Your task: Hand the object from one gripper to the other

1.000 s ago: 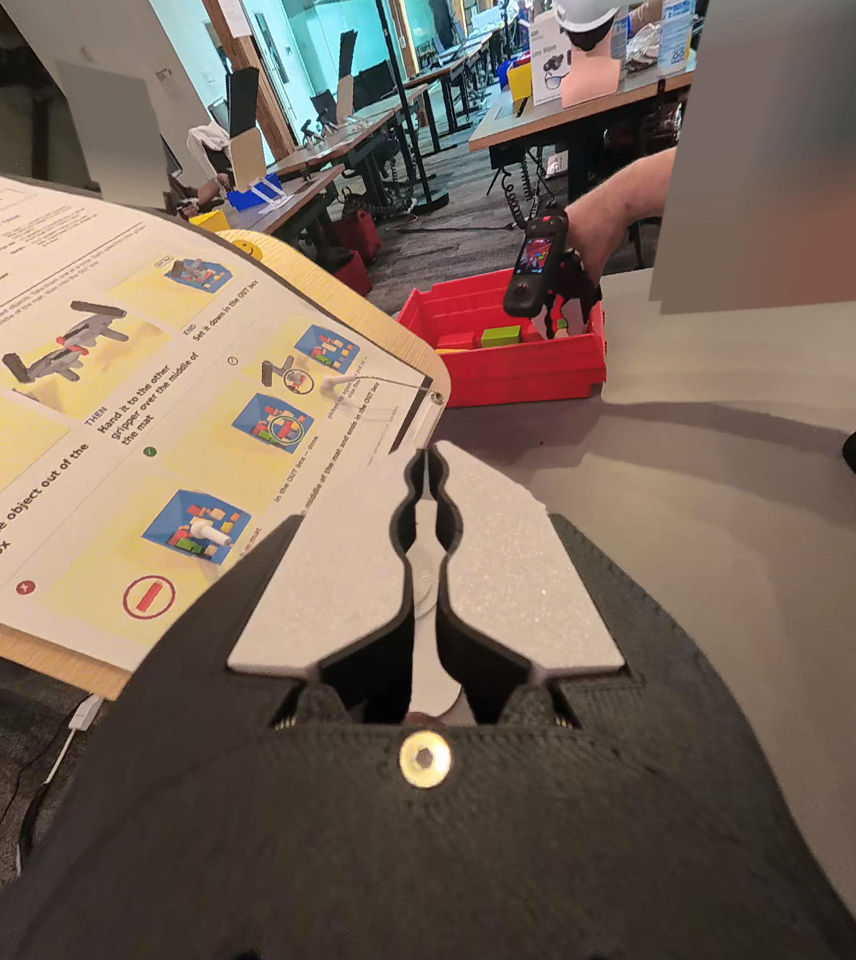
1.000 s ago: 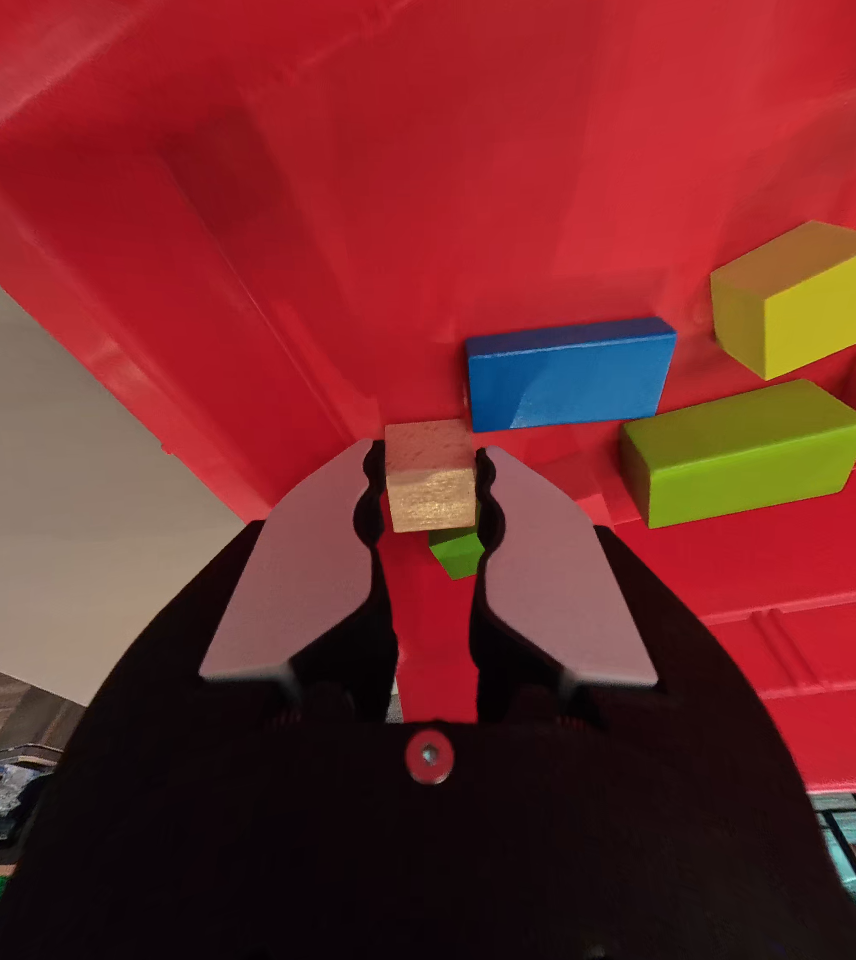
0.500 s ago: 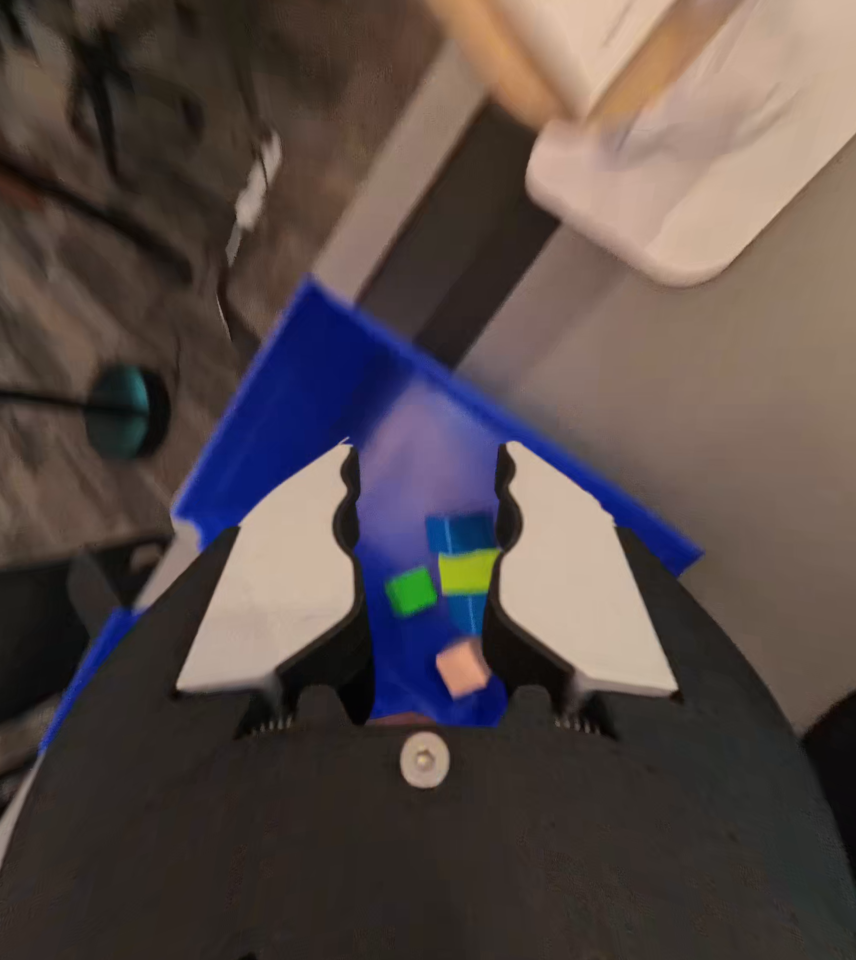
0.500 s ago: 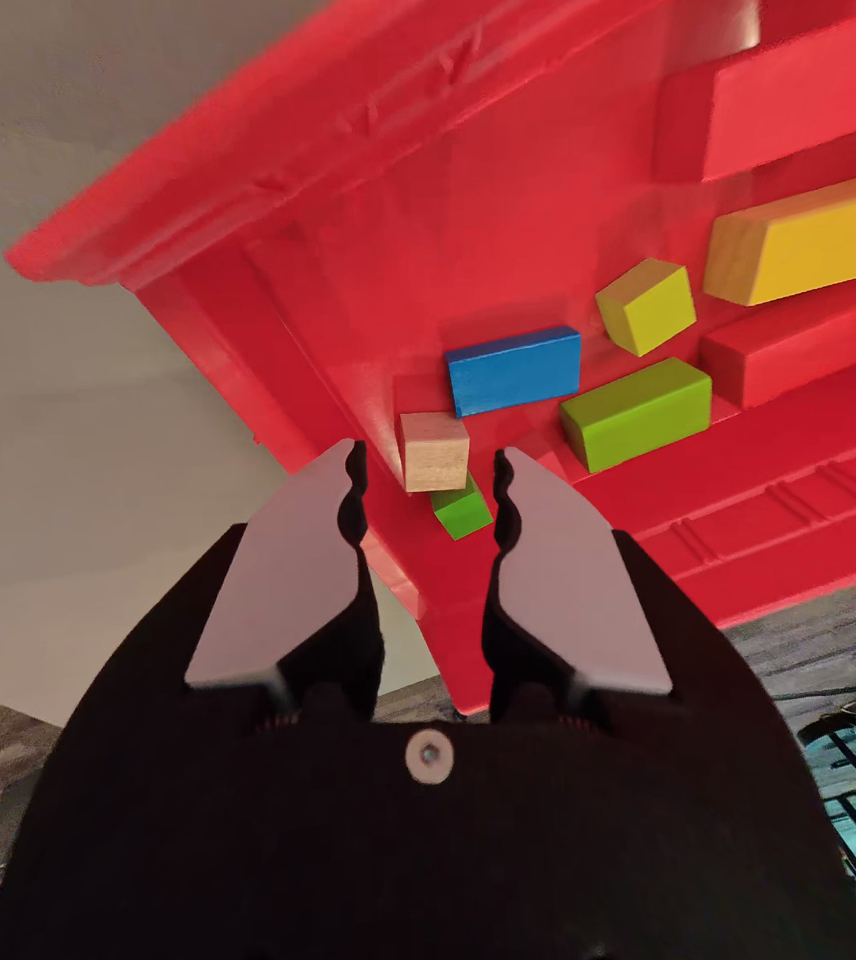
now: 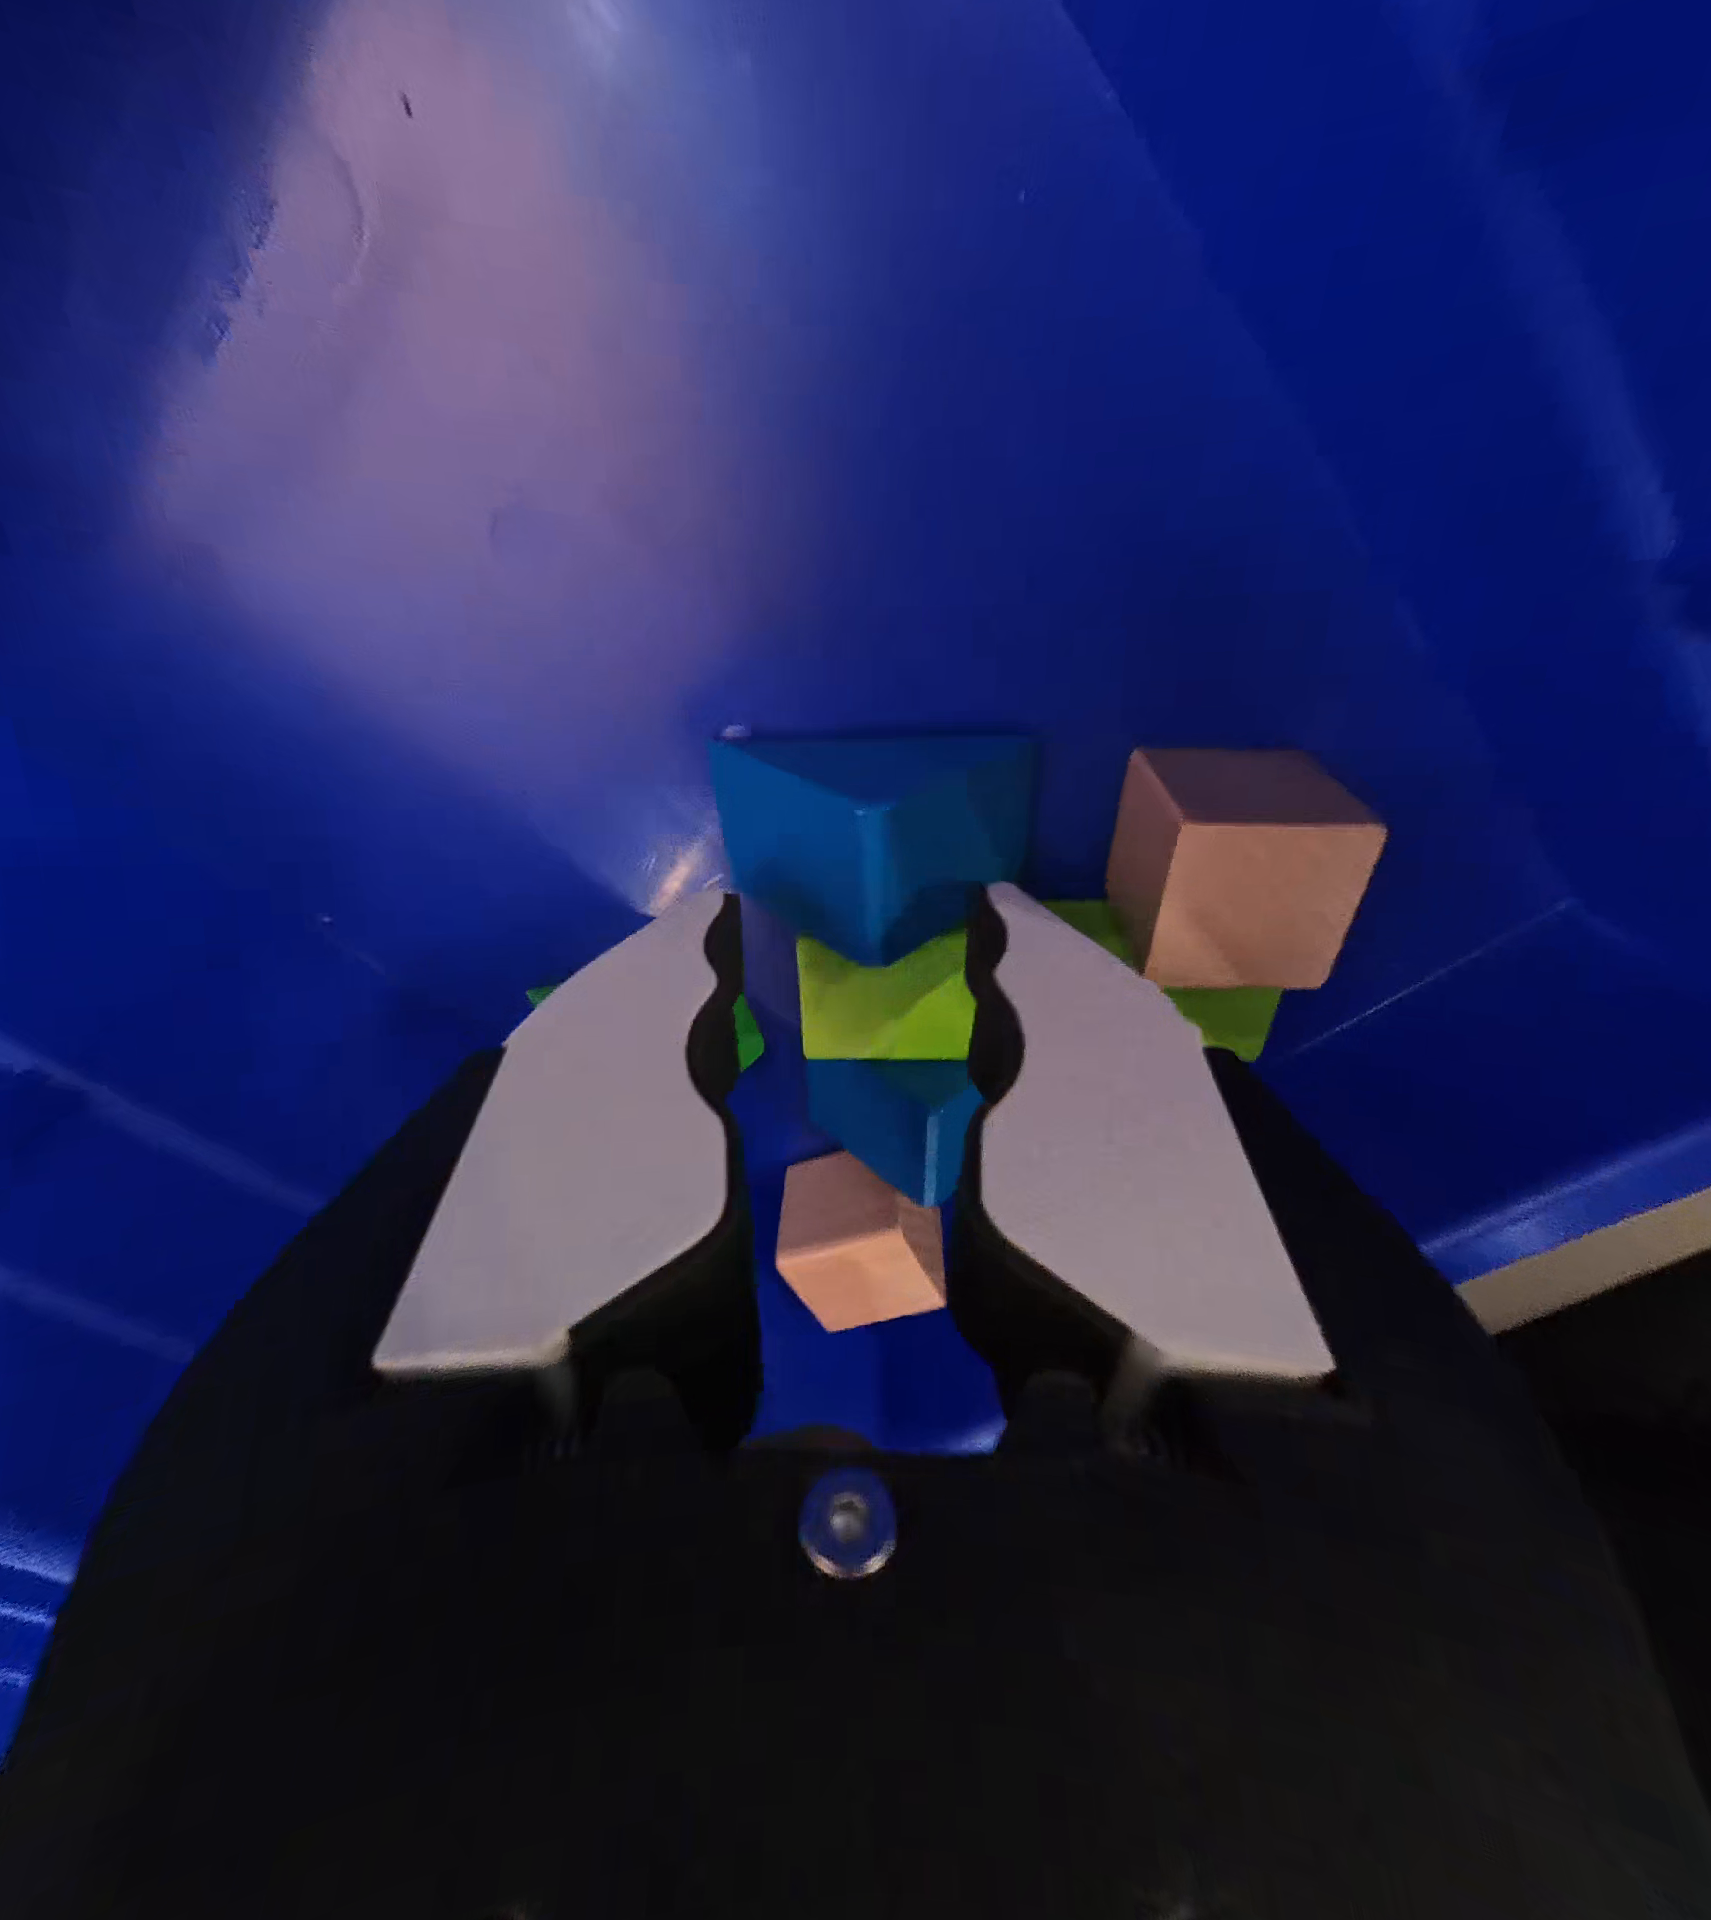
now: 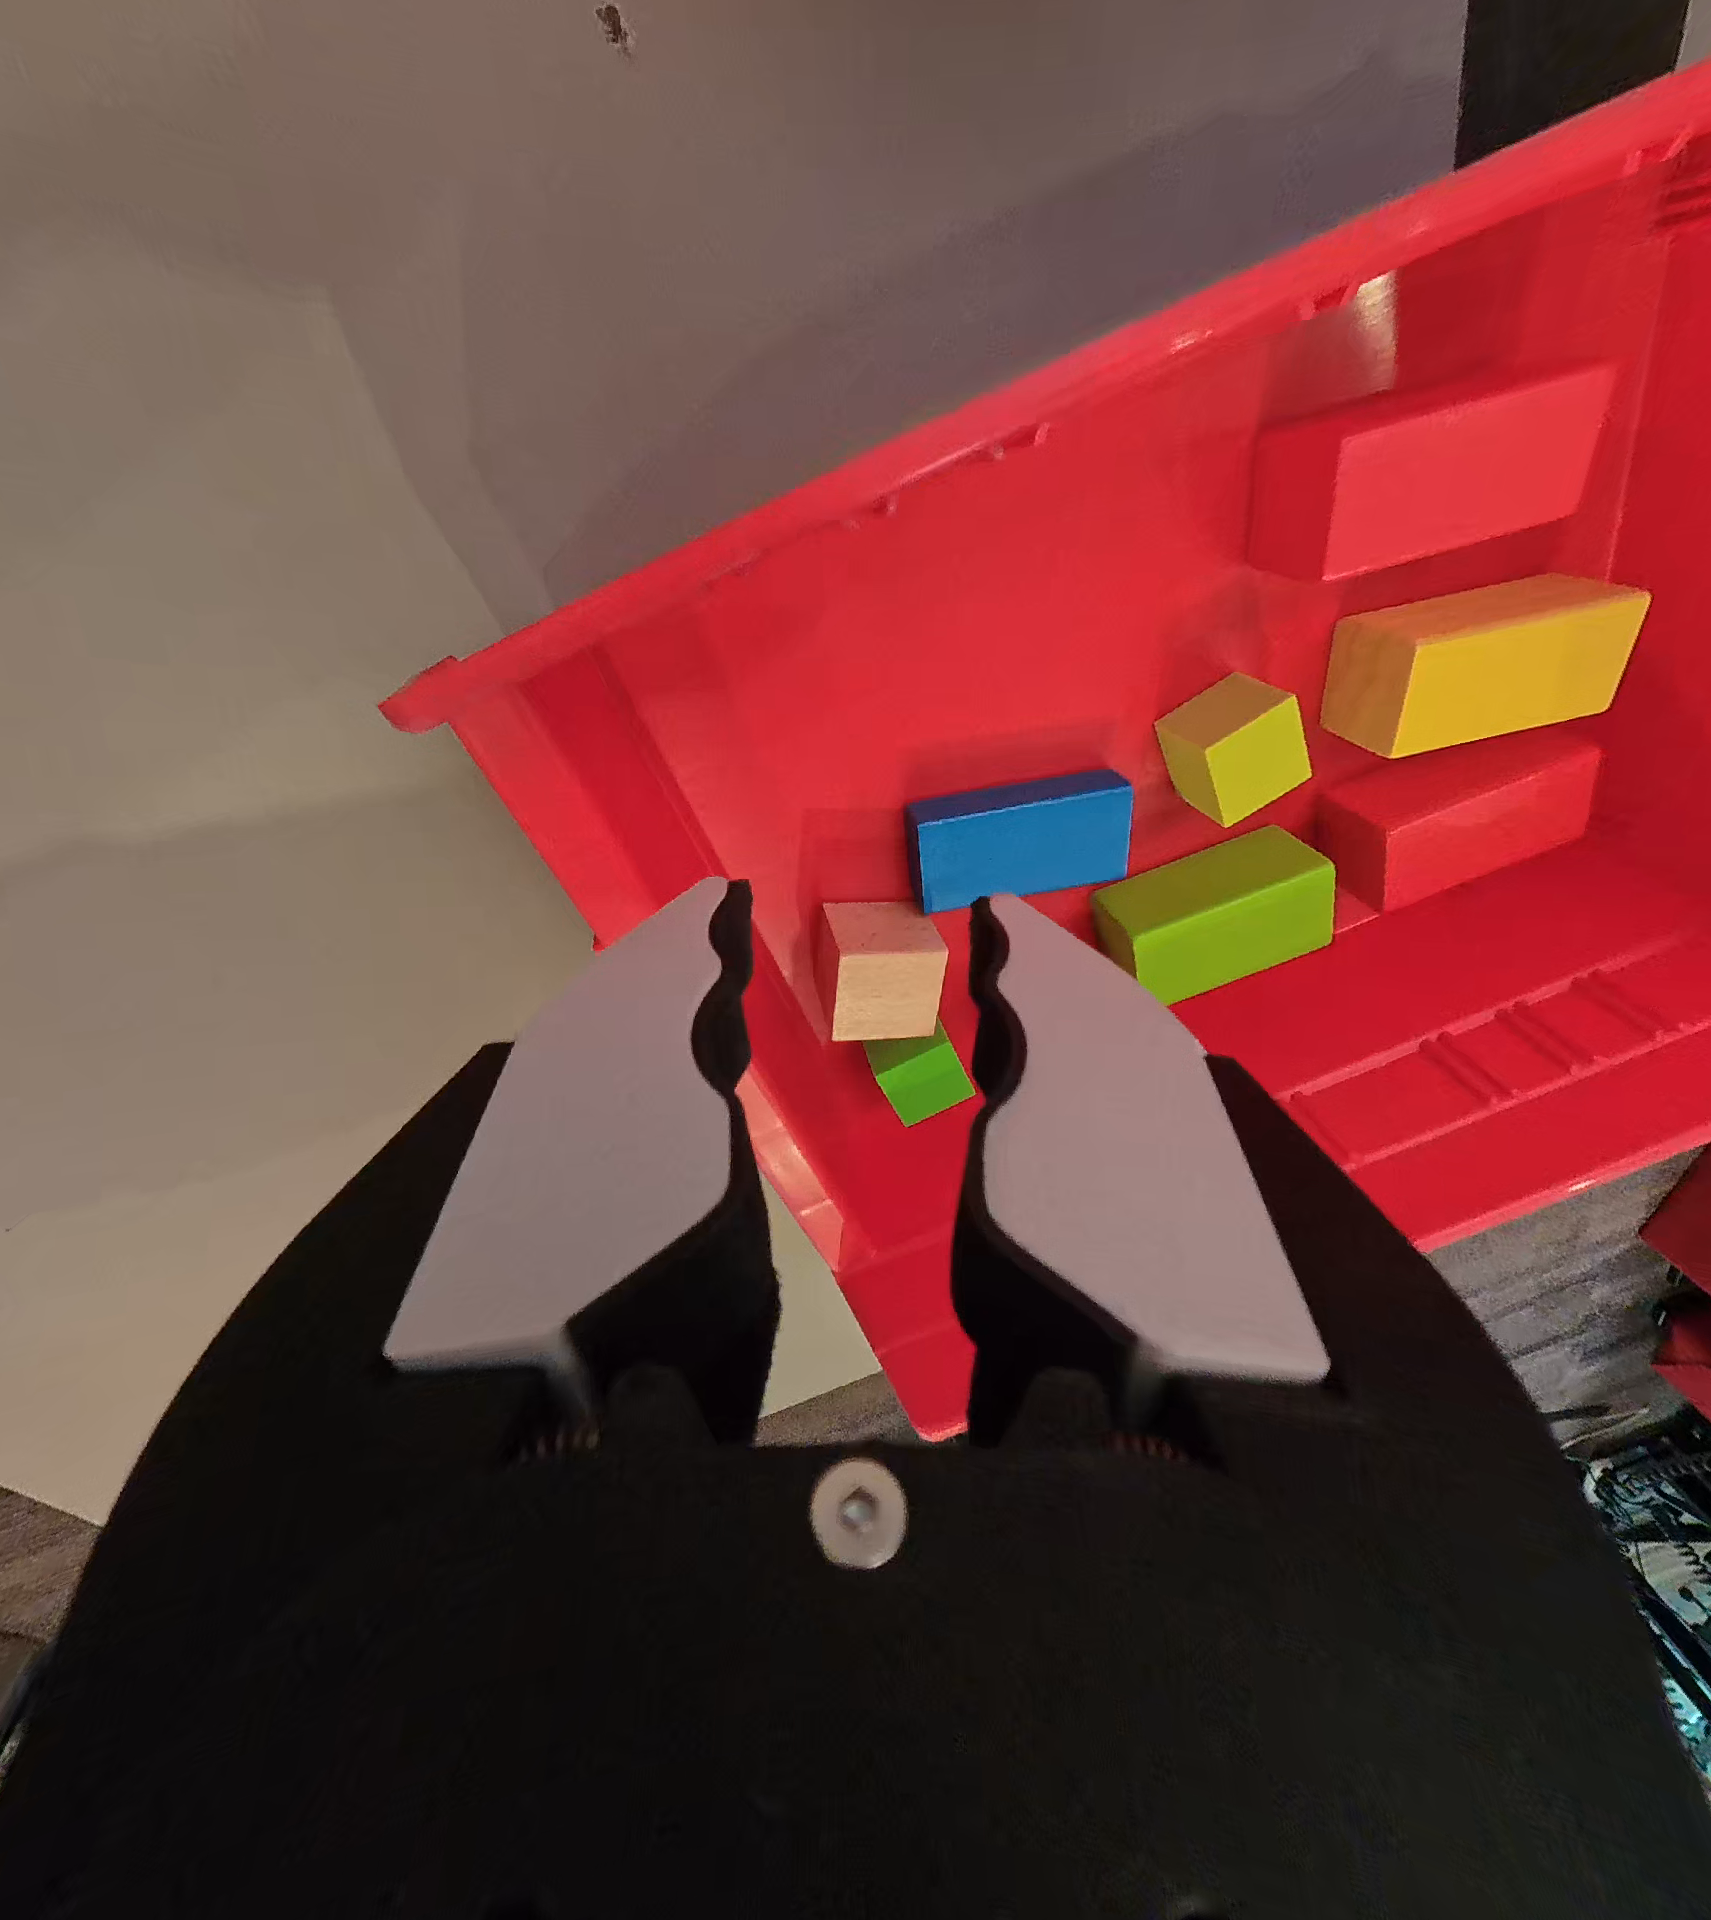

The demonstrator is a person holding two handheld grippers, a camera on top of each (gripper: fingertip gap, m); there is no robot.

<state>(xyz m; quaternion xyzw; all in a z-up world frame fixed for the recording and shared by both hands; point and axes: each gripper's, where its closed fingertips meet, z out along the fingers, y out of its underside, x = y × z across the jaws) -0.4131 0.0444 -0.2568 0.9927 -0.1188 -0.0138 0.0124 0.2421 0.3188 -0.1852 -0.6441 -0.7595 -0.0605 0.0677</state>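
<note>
In the left wrist view my left gripper (image 5: 853, 899) is open, low inside the blue bin (image 5: 415, 416). A blue block (image 5: 872, 831), a lime green block (image 5: 882, 1003), a second blue block (image 5: 892, 1132) and a small wooden cube (image 5: 856, 1247) lie between and beyond its fingers. A gap shows at the left pad, so nothing is gripped. In the right wrist view my right gripper (image 6: 856, 896) is open and empty above the corner of the red bin (image 6: 934, 644). A wooden cube (image 6: 882, 971) lies on the bin floor below it, on a small green block (image 6: 918, 1075).
The blue bin also holds a larger wooden cube (image 5: 1246, 883) on a green block (image 5: 1225, 1013). The red bin holds a blue block (image 6: 1022, 836), a lime green block (image 6: 1215, 914), a yellow-green cube (image 6: 1235, 743), a yellow block (image 6: 1495, 665) and red blocks (image 6: 1453, 478). The grey table (image 6: 155, 727) lies left of it. My hands' fingertips stand some 70 cm from each other.
My right gripper opened, left the wooden cube in the red bin and drew back. My left gripper opened and swung from above the table down into the blue bin.
</note>
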